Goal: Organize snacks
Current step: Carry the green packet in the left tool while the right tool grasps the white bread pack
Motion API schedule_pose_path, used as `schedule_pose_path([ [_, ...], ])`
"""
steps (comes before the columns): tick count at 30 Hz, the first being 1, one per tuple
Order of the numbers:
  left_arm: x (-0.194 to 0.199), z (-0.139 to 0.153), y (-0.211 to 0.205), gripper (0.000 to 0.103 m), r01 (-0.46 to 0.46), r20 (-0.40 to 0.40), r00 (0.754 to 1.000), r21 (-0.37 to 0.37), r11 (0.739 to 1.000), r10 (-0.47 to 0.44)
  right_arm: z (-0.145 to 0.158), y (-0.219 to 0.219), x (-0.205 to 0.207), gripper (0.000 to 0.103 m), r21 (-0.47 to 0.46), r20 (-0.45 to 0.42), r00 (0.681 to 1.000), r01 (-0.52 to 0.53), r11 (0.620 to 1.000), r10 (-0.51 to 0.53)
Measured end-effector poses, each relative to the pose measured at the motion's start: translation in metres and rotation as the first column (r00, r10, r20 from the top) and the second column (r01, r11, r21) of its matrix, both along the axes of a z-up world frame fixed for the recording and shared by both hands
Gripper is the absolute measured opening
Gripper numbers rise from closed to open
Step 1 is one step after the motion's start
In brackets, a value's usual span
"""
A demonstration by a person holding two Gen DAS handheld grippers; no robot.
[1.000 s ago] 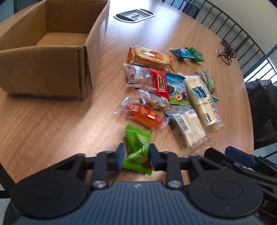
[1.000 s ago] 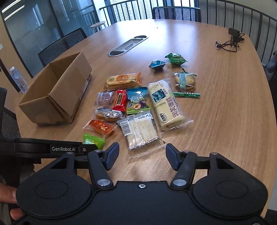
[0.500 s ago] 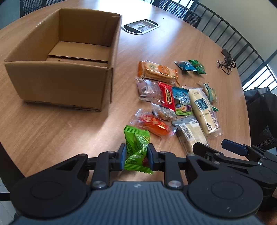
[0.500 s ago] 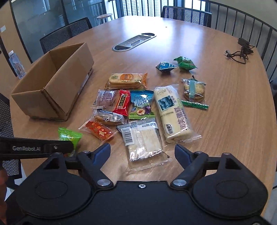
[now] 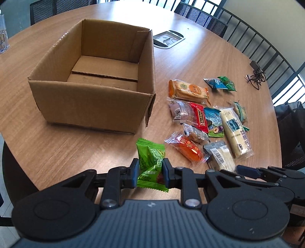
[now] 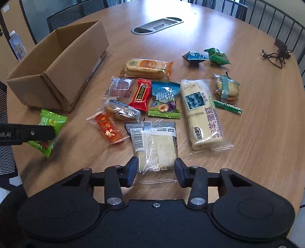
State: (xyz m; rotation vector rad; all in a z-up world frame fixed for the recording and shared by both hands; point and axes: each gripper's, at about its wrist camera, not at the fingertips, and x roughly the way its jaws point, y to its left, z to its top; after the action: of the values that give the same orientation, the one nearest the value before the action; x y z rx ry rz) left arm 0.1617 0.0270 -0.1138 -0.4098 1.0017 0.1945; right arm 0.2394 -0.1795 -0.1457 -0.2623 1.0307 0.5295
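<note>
Green candy packet, pinched in the left gripper, has lifted off the table toward the empty cardboard box, while the right gripper has dropped over the clear cake packet, fingers closing but not yet pressing

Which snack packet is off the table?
The bright green packet, clamped in the left gripper near the cardboard box; every other snack lies flat on the table.

A tangled black cable lies near the wooden table's far edge, black mesh chairs around it.
</note>
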Motion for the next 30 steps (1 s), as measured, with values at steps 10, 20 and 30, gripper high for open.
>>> schedule_pose_path([
  [10,-0.011,0.012,0.007,0.025,-0.005,0.024,1.0,0.002,1.0,0.005,0.019,-0.012,-0.013,0.036,0.077,-0.026,0.999,0.048,0.996,-0.046],
  [20,-0.024,0.041,0.014,0.025,-0.002,0.09,0.996,0.001,1.0,0.002,0.05,-0.007,-0.025,0.036,0.184,0.002,0.999,0.05,0.982,-0.051],
  [30,-0.027,0.081,0.036,0.025,-0.024,0.19,0.981,-0.015,1.0,0.026,0.086,0.008,-0.022,0.036,0.261,0.05,0.998,0.029,0.965,-0.044],
])
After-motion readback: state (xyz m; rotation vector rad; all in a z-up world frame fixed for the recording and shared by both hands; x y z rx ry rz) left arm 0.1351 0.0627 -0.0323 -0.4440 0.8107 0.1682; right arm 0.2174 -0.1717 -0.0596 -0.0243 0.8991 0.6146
